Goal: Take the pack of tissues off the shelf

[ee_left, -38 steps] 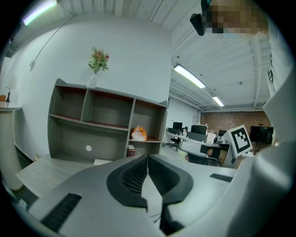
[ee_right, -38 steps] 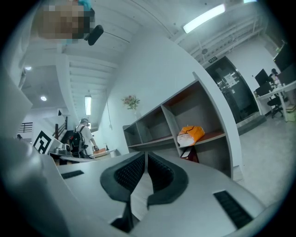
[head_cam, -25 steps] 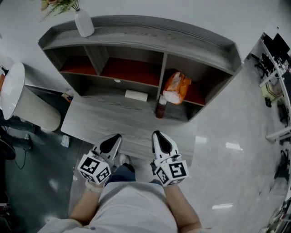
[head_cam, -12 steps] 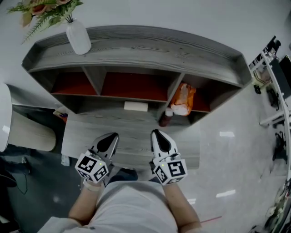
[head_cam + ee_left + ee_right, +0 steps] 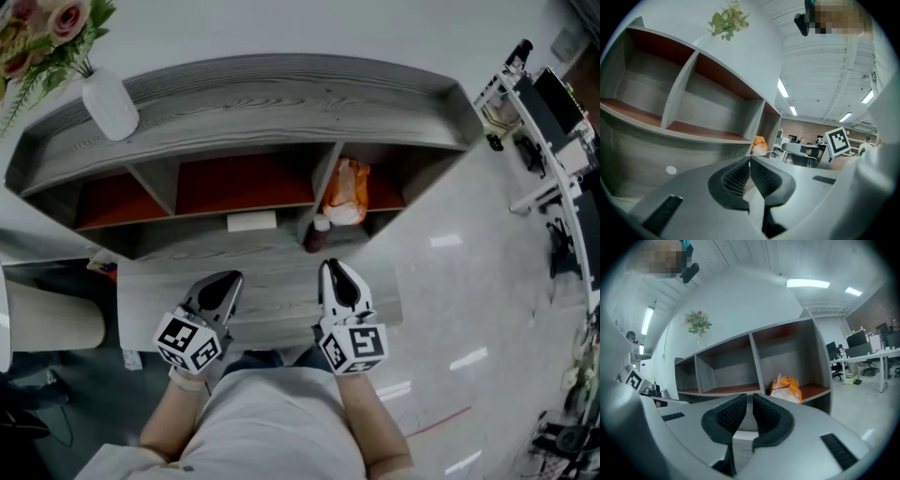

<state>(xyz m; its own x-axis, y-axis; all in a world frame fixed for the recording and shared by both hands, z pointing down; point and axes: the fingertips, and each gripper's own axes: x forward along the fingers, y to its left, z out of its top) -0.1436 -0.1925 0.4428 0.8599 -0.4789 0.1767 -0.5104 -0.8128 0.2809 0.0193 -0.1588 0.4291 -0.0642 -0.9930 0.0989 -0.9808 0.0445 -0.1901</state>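
An orange-and-white pack of tissues (image 5: 345,190) stands in the right-hand compartment of the grey shelf unit (image 5: 281,98). It also shows in the left gripper view (image 5: 760,145) and in the right gripper view (image 5: 786,387). My left gripper (image 5: 221,292) and right gripper (image 5: 337,281) hover side by side over the front of the desk surface, well short of the pack. Both point toward the shelf. The left gripper (image 5: 749,161) has its jaws together and holds nothing. The right gripper (image 5: 750,399) has its jaws almost touching, nothing between them.
A small white box (image 5: 251,221) lies on the desk surface (image 5: 169,281) under the middle compartment. A brown bottle (image 5: 319,234) stands beside the shelf divider. A white vase of flowers (image 5: 110,103) sits on the shelf top at left. Office desks (image 5: 544,112) stand at right.
The head view has swung, so the shelf and pack sit further left in the picture. Both grippers keep the same places relative to the body, with jaws unchanged.
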